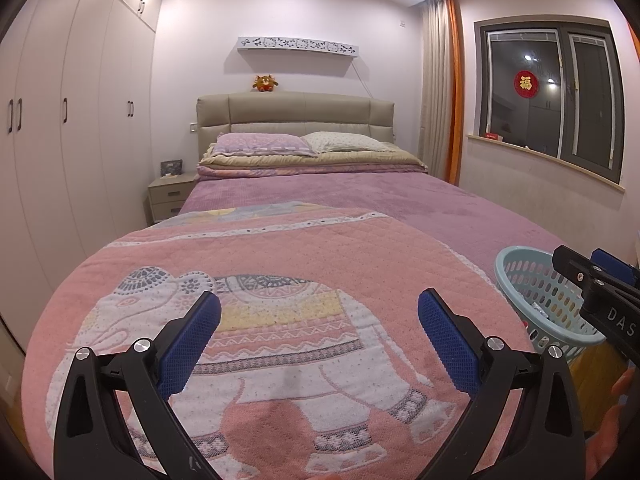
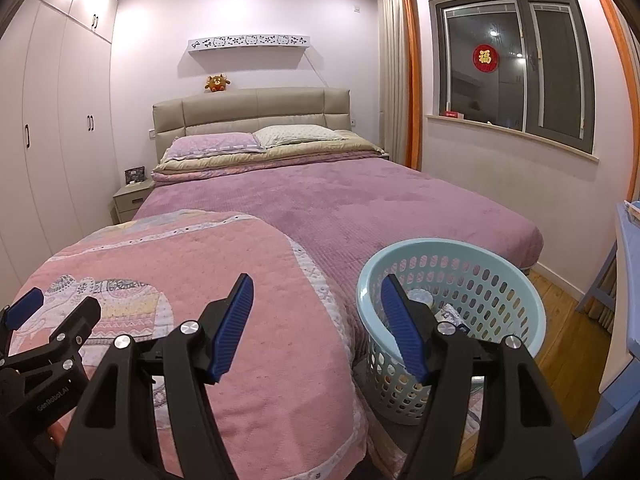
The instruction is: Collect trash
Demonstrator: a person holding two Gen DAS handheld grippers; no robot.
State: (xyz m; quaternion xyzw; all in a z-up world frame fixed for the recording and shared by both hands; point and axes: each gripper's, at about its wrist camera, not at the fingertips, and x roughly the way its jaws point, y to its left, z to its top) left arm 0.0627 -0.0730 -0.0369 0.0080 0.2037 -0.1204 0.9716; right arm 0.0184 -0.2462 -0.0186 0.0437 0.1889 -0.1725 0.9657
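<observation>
Both your left claw [image 1: 319, 334] and right claw [image 2: 316, 322] are wide open, holding nothing. The basket [image 2: 452, 292] at 3 o'clock looks light and stiff; grab its rim.

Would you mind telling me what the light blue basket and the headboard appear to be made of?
The basket looks like moulded plastic with a smooth, slightly glossy finish: rigid walls pierced by rows of even oval holes. The headboard seems padded leather or leatherette in beige, with stitched panels and a soft sheen; which of the two is unclear.
</observation>
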